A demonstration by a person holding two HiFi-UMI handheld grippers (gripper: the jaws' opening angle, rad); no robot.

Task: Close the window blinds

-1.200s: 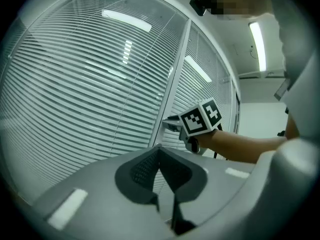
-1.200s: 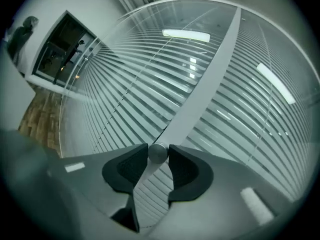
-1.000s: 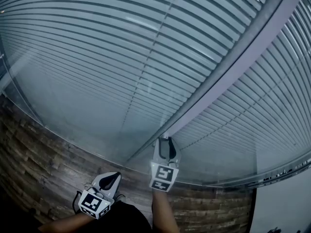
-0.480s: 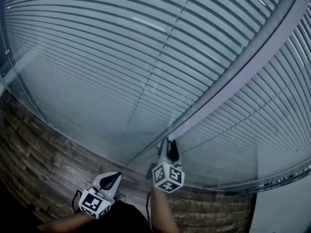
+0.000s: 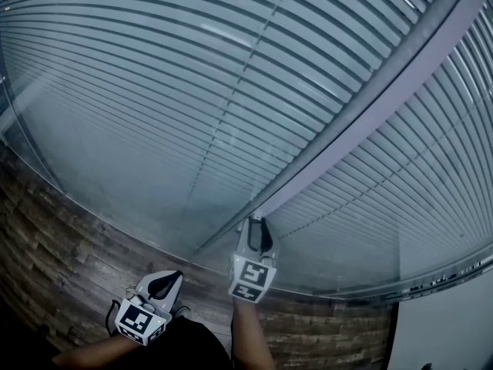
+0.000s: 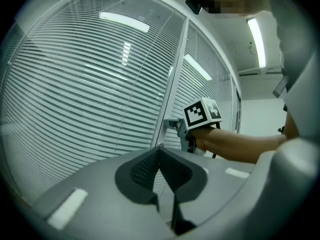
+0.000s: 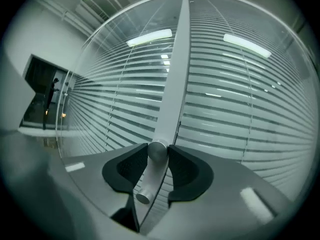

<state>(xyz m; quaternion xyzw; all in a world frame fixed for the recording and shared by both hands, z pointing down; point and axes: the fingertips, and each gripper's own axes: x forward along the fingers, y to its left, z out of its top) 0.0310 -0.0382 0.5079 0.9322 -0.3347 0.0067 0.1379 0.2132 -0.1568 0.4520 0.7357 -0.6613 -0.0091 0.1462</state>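
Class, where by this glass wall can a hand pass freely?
Free: above the brown plank floor, left of the left gripper. Crowded: the silver cylindrical knob on the grey mullion, with the right gripper's jaws just closed on it.

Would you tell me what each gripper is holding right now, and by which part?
The right gripper, whose jaws have just been closing, clamps the metal handle by its rounded upper end. The left gripper holds nothing.

1. No words, numbers or brand names can be read anywhere in view.
2. The only printed marks are black-and-white square code patterns, without letters, on the cubes of the left gripper (image 5: 165, 282) and the right gripper (image 5: 258, 226).
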